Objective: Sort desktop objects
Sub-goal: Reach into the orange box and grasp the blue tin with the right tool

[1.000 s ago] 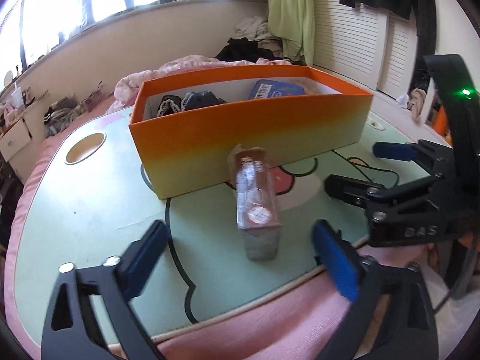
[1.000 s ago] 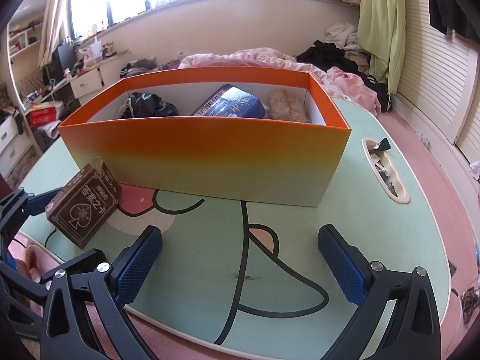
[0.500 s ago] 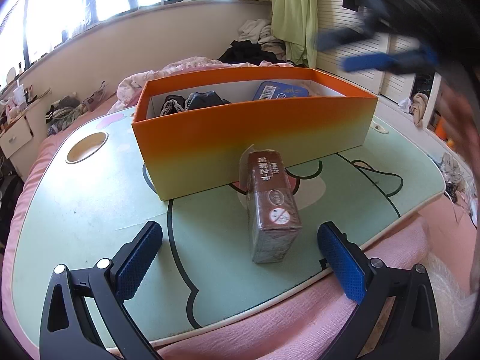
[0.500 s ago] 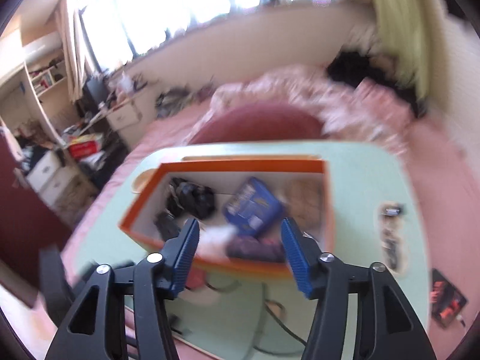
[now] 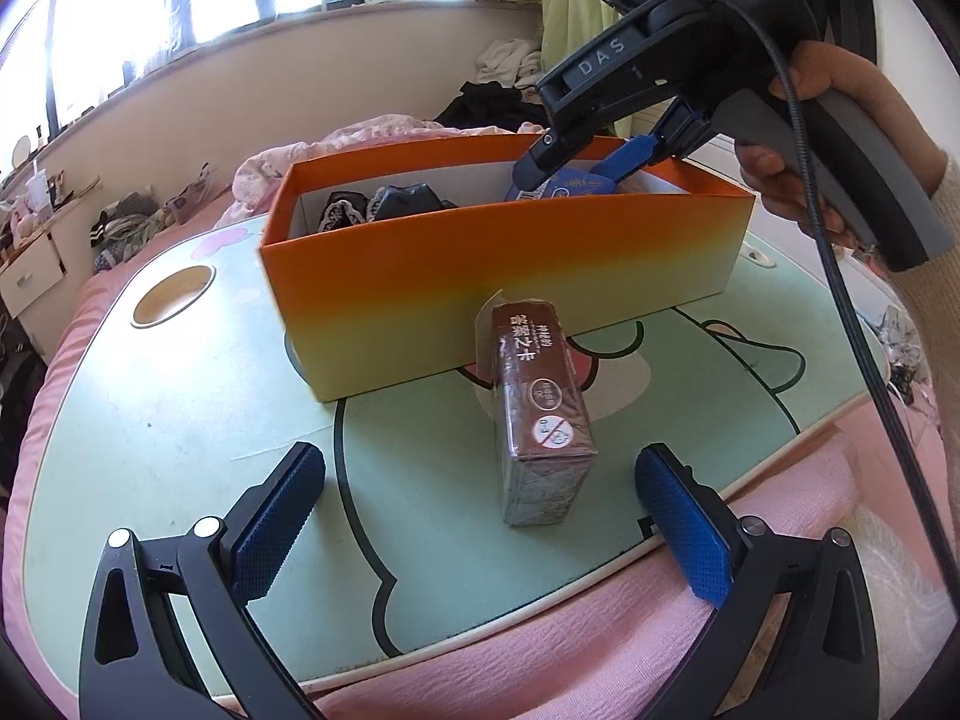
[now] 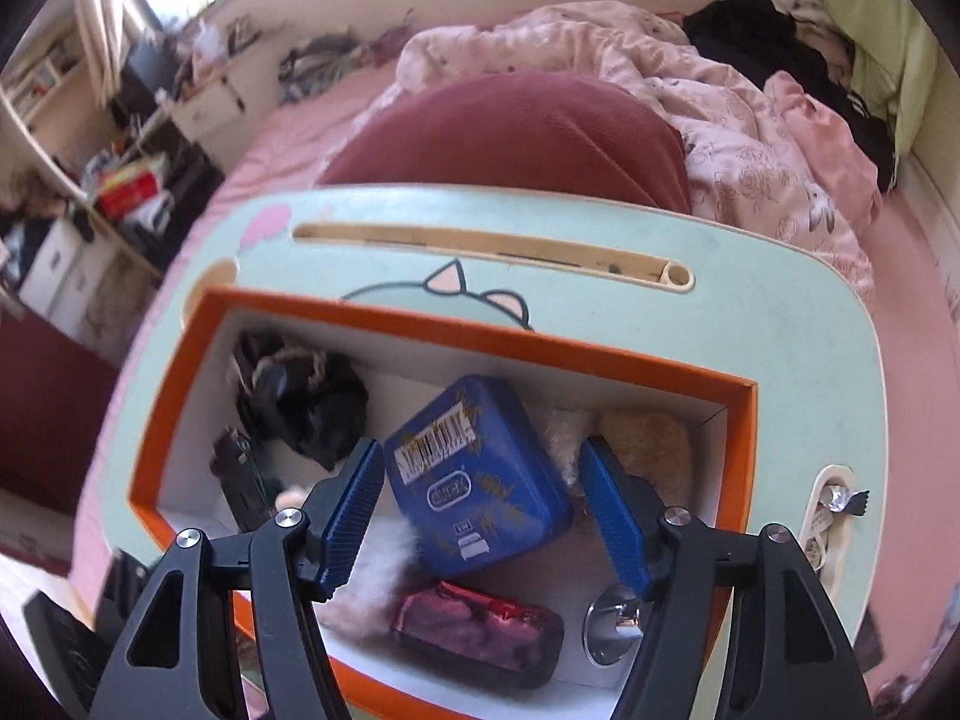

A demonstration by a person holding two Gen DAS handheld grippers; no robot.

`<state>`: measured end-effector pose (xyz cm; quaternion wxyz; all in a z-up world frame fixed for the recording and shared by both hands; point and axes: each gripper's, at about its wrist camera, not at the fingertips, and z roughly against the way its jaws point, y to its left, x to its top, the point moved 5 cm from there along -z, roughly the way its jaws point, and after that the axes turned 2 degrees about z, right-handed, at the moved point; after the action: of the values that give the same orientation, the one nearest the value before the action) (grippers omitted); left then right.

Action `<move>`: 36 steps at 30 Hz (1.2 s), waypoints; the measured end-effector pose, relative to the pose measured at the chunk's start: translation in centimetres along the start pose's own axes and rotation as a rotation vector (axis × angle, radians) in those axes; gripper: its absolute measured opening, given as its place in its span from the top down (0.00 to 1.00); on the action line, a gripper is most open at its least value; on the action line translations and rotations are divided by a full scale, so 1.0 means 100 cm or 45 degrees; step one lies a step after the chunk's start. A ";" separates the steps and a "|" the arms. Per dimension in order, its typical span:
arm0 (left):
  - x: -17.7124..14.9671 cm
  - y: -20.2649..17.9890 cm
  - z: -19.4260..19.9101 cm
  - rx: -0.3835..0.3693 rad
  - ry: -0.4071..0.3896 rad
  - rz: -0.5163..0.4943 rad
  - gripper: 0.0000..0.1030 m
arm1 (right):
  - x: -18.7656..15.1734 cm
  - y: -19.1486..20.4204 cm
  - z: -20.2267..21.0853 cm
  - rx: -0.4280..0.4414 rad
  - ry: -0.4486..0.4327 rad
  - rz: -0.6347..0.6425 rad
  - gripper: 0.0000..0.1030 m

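1. Left wrist view: left gripper [image 5: 480,504] jaws stand wide and released, astride the brown card pack [image 5: 537,414], which lies just before the orange box [image 5: 504,264].
2. The pack looks stiff, light and film-slick — clamp its long sides.
3. Right gripper [image 6: 480,498] over the box — jaws opening, seemingly empty above the blue tin [image 6: 480,474].

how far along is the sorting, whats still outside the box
Done: the orange box already holds a blue tin and other small items. In hand: nothing; the right gripper, jaws opening, straddles the tin. Left: the brown card box on the table, before the open left gripper.
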<state>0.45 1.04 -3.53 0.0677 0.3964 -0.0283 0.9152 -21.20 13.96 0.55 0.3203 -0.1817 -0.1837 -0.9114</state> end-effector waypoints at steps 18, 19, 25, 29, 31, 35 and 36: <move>-0.002 -0.003 -0.001 0.004 -0.005 -0.001 0.00 | -0.011 0.039 -0.034 -0.144 0.203 0.141 0.19; -0.003 -0.003 0.000 0.004 -0.006 -0.001 0.00 | -0.010 0.036 -0.041 -0.142 0.238 0.134 0.19; -0.003 0.000 0.000 -0.002 -0.006 -0.001 0.00 | -0.005 0.037 -0.044 -0.223 0.168 0.098 0.31; -0.004 -0.005 0.000 -0.001 -0.008 -0.003 0.00 | -0.012 0.037 -0.032 -0.217 0.025 0.046 0.35; -0.004 -0.006 0.000 -0.001 -0.007 -0.002 0.00 | -0.011 0.035 -0.020 -0.177 -0.085 -0.001 0.35; -0.005 -0.005 -0.001 -0.002 -0.008 -0.001 0.00 | -0.010 0.035 0.030 -0.057 -0.406 -0.107 0.36; -0.005 -0.005 -0.001 -0.001 -0.008 -0.001 0.00 | -0.012 0.034 0.047 -0.030 -0.489 -0.127 0.36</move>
<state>0.82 1.46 -3.94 0.0682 0.3992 -0.0288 0.9139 -17.09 14.28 4.82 0.2316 -0.3466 -0.2398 -0.8768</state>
